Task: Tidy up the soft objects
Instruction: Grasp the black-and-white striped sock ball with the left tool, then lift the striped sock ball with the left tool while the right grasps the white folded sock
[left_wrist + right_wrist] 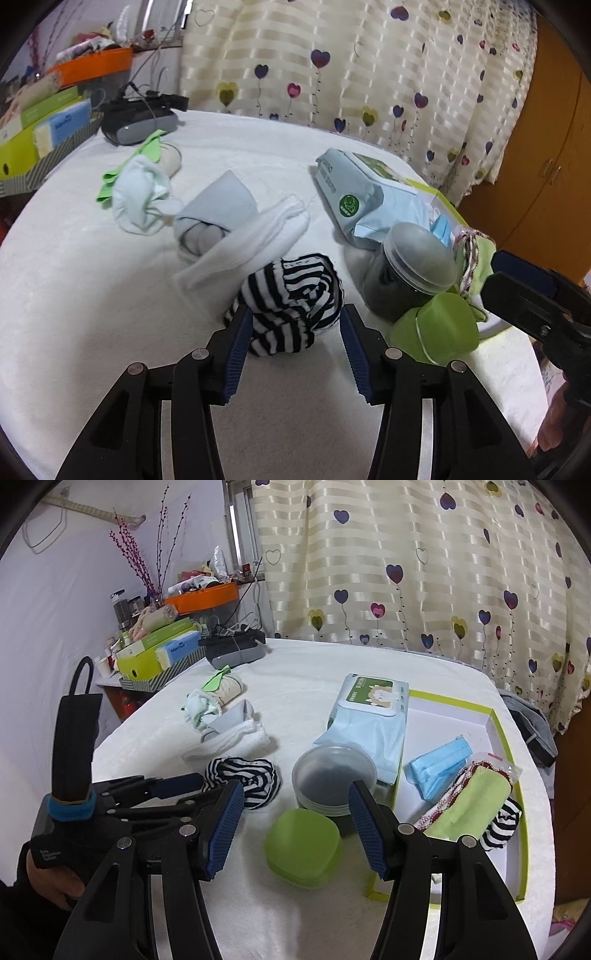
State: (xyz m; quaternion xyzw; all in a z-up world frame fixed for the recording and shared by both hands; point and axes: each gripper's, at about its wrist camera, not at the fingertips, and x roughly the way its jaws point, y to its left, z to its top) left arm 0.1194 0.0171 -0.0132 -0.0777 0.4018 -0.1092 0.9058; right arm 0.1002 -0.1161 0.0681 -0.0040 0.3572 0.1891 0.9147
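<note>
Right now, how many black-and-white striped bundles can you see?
2: one striped bundle on the white table between the left gripper's open fingers, another striped bundle in the green-edged tray. Others may be hidden.

Black-and-white striped sock ball (pixel 291 299) lies on the white bed cover (pixel 92 295), near its front middle. Folded white cloth (pixel 243 247) touches it behind. Grey rolled sock (pixel 214 218) and pale green-white bundle (pixel 138 195) lie further back-left. A second striped ball (pixel 504 825) sits in the green-rimmed tray (pixel 511 746) at the right edge.

Heart-print curtain (pixel 424 572), clear jar (pixel 334 775), green lid (pixel 303 843), wipes pack (pixel 369 716).
</note>
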